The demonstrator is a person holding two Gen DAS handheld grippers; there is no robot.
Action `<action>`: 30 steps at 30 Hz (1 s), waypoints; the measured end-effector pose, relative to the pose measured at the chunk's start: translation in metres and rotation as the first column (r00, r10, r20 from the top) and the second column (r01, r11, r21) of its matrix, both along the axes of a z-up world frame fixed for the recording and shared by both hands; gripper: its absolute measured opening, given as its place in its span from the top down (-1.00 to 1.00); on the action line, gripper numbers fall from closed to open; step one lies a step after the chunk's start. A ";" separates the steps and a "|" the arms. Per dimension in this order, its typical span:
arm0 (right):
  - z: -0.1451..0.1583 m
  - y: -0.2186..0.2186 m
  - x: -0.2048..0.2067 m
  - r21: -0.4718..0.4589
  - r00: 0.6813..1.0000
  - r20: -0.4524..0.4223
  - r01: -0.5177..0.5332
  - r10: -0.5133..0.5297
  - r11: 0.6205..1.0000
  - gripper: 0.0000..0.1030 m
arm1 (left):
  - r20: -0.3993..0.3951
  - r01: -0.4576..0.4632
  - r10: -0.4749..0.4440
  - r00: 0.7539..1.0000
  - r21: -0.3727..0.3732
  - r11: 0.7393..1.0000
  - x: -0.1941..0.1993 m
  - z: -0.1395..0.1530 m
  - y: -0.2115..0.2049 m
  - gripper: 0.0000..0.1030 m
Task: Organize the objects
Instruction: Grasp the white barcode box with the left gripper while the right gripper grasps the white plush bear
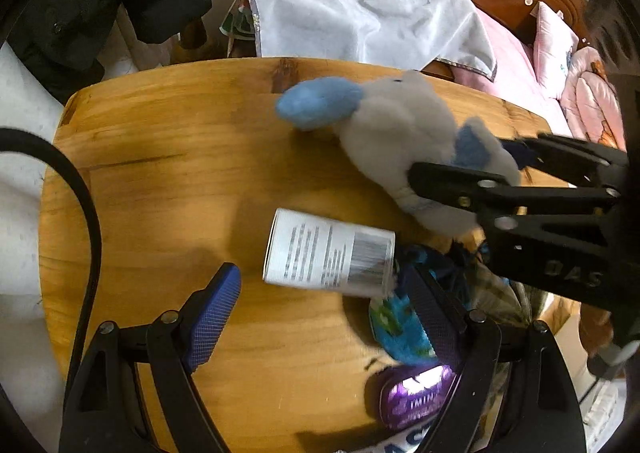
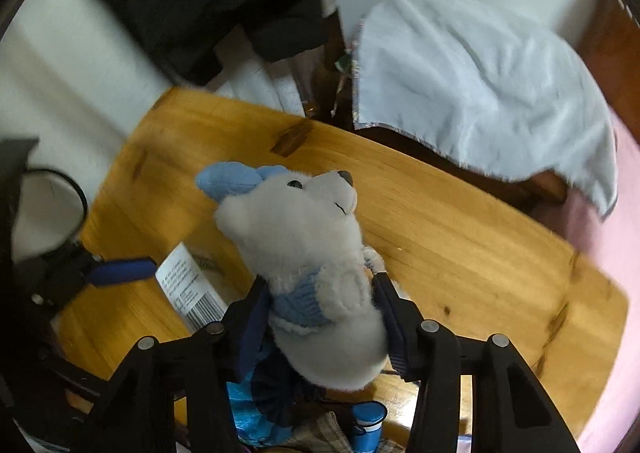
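Raised letters "DAS" on the black plastic right gripper [image 1: 476, 169]; "IMIN" partly readable on the shiny purple packet [image 1: 416, 397]

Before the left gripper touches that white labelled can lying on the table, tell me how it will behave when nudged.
The white can lies on its side on the wooden table, so it will probably roll. Its smooth, rigid-looking wall may slip between the pads. Weight cannot be judged.
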State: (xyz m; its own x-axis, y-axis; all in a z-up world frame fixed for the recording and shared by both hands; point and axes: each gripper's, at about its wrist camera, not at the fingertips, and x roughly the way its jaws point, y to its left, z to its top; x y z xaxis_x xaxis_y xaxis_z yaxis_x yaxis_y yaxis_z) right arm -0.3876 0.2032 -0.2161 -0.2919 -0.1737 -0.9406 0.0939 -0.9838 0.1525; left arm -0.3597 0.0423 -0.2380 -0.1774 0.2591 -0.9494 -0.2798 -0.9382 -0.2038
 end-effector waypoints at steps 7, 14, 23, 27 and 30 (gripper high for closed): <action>0.001 0.016 0.009 -0.044 0.994 0.004 0.111 -0.111 0.993 0.05 | -0.012 -0.016 0.015 1.000 -0.053 0.998 -0.010 -0.013 0.008 -0.49; 0.001 0.014 0.018 -0.028 0.990 0.003 0.142 -0.142 0.989 0.15 | -0.042 -0.028 0.024 0.999 -0.101 0.994 -0.008 -0.015 0.008 -0.30; 0.016 0.008 0.037 -0.027 0.984 -0.023 0.173 -0.174 0.984 0.24 | -0.172 -0.071 0.046 0.984 -0.142 0.987 0.016 0.030 -0.012 -0.30; 0.045 0.010 0.058 -0.094 0.974 -0.068 0.210 -0.217 0.973 0.24 | -0.204 -0.098 0.077 0.976 -0.098 0.990 0.037 0.068 -0.031 -0.30; 0.076 0.009 0.078 -0.129 0.966 -0.116 0.216 -0.231 0.968 0.24 | -0.225 -0.099 0.085 0.971 -0.050 0.994 0.062 0.105 -0.043 -0.30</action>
